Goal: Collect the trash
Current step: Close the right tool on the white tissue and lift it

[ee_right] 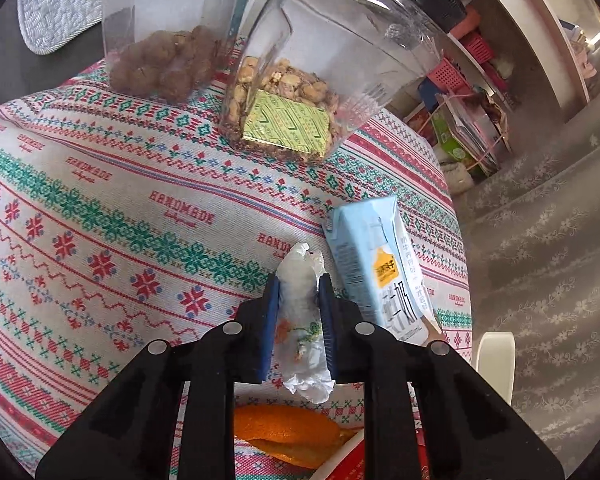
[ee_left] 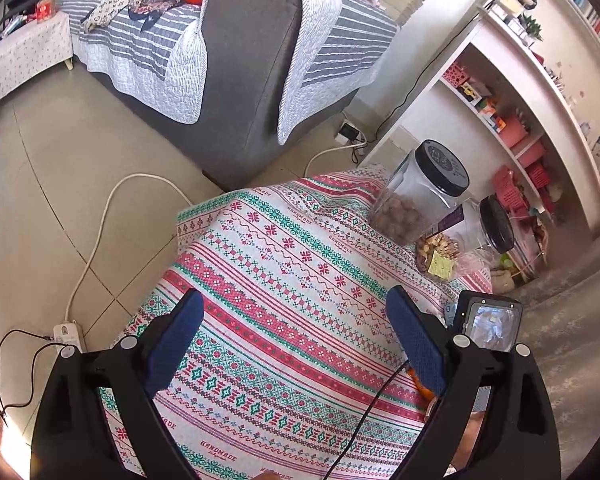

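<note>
My right gripper [ee_right: 299, 284] is shut on a crumpled white tissue [ee_right: 301, 320] with a small printed pattern, held just above the patterned tablecloth [ee_right: 100, 208]. A light blue drink carton [ee_right: 376, 264] lies right of it. Orange peel [ee_right: 288, 436] and a red-and-white package [ee_right: 364, 460] lie under the gripper near the bottom edge. My left gripper [ee_left: 296, 312] is open and empty over the tablecloth [ee_left: 284, 264]; the right gripper's camera body [ee_left: 488, 326] shows at its right.
Two clear jars with black lids stand at the table's far side, one with brown nuts [ee_right: 160, 60] [ee_left: 416, 196], one with mixed nuts [ee_right: 292, 96]. A grey sofa [ee_left: 244, 64], floor cables [ee_left: 100, 220] and shelves [ee_left: 512, 120] lie beyond.
</note>
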Tool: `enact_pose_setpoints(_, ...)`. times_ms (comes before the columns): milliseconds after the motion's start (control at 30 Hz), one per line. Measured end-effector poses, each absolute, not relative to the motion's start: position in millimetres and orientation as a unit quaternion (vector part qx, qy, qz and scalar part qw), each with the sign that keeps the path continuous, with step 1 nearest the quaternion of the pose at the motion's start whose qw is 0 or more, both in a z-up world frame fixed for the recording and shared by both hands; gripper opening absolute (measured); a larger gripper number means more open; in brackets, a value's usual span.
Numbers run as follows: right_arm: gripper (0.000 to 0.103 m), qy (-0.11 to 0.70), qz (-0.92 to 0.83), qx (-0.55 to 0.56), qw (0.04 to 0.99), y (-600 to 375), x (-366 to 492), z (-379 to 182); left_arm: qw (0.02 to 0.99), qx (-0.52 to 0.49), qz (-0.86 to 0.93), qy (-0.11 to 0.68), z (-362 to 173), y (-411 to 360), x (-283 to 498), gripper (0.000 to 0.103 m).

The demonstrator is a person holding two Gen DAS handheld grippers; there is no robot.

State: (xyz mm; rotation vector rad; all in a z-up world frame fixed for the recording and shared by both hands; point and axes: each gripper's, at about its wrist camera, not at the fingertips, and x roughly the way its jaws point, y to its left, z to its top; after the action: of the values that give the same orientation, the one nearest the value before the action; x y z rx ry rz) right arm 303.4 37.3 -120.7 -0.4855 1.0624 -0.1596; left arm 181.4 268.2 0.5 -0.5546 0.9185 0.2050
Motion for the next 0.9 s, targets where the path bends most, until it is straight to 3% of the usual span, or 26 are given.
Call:
enact_pose_setpoints(467,0.023,0.518,-0.033,-0.168,0.838,10,307,-91,0.855,-0.26,0.092,0.439,0,259,187,0.09)
enact_pose_setpoints(500,0.029,0.53,-0.028,-0.153,0.834,3,311,-92,0.855,-0.259,0.092,0.44,-1,258,187,0.09)
enact_pose_setpoints(533,0.042,0.541,-0.024,-0.137,0.829,-4,314,-93,0.855,-0.258,0.093,0.441,-2,258,187,0.09)
enact_pose_setpoints(600,0.054,0.562,-0.018,-0.106,0.82,-19,320,-96,0.854,-0.257,0.094,0.442,-3,257,188,0.09)
enact_pose_setpoints(900,0.056,0.611,-0.021,-0.024,0.791,-60,344,-108,0.854,-0.248,0.087,0.449,-5,248,193,0.09)
